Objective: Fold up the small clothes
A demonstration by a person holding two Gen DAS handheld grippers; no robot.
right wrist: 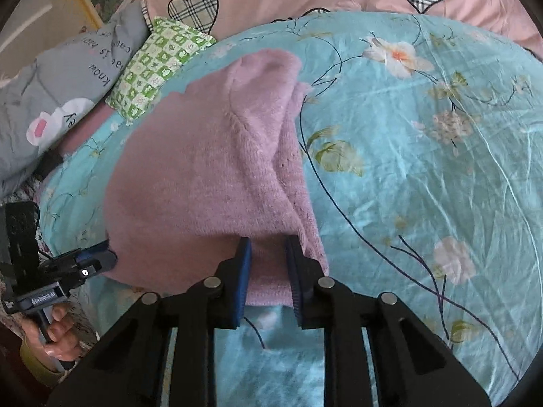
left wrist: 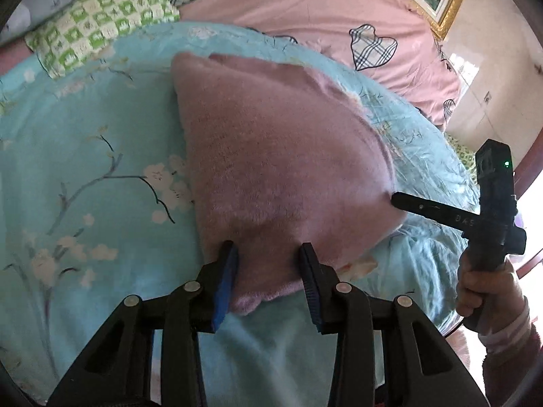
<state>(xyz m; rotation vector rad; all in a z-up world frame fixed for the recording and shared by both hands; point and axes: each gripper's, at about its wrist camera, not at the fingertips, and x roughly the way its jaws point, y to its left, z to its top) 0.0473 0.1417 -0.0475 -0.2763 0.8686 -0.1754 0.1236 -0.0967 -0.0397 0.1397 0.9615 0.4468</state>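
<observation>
Gripping pink sweater (left wrist: 278, 169): left claw (left wrist: 268, 254), right claw (right wrist: 268, 247).

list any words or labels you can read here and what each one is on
"know" on the grey printed pillow; its other words appear upside down and only partly legible.
"DAS" (uncertain) on the black finger of the right gripper.
White label on the black left gripper: too blurred to read.
No text on the pink fuzzy knitted garment.
</observation>
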